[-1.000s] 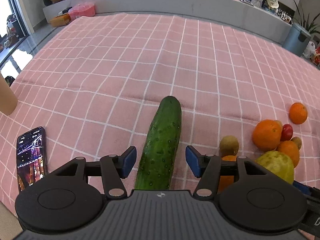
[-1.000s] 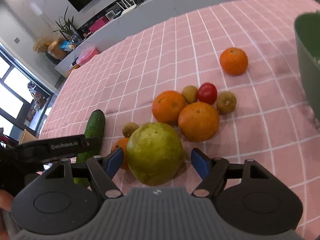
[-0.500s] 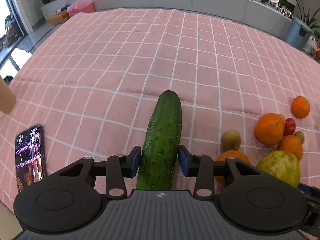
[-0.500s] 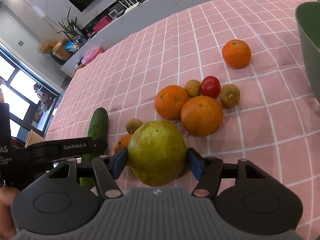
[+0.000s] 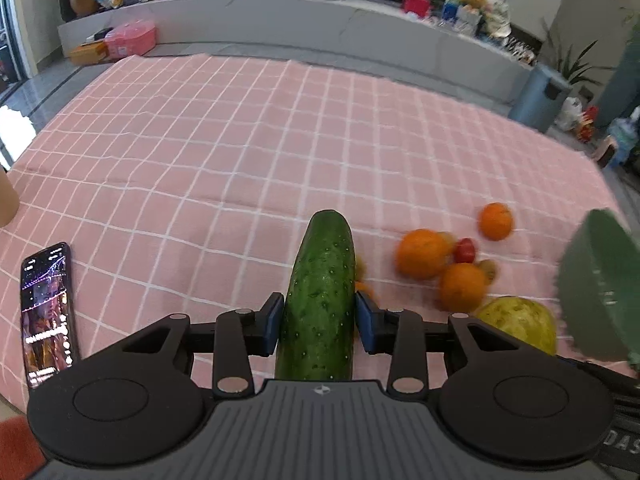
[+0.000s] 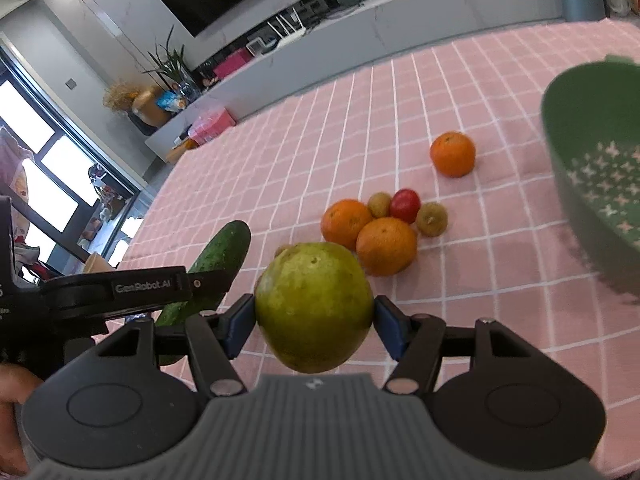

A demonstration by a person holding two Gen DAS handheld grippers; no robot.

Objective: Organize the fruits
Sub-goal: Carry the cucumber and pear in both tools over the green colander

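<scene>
Left tongs (image 5: 319,322) clamp the cucumber (image 5: 322,292) near its middle, probably for balance. Right tongs (image 6: 315,322) pinch the guava (image 6: 314,306) at its widest, facing the green colander (image 6: 596,168).

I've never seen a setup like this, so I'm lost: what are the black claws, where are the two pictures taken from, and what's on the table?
There is no robot here. A person holds a two-finger gripper in each hand, and a wide-angle camera on each looks forward along its fingers.

The left wrist view shows the left gripper shut on a cucumber. The right wrist view shows the right gripper shut on a large green fruit; the left gripper and the cucumber also show at its left.

On the pink checked cloth lie three oranges: two in a cluster with a red fruit and small brown fruits, one apart. A green bowl is at the right, and a phone lies at the left.
</scene>
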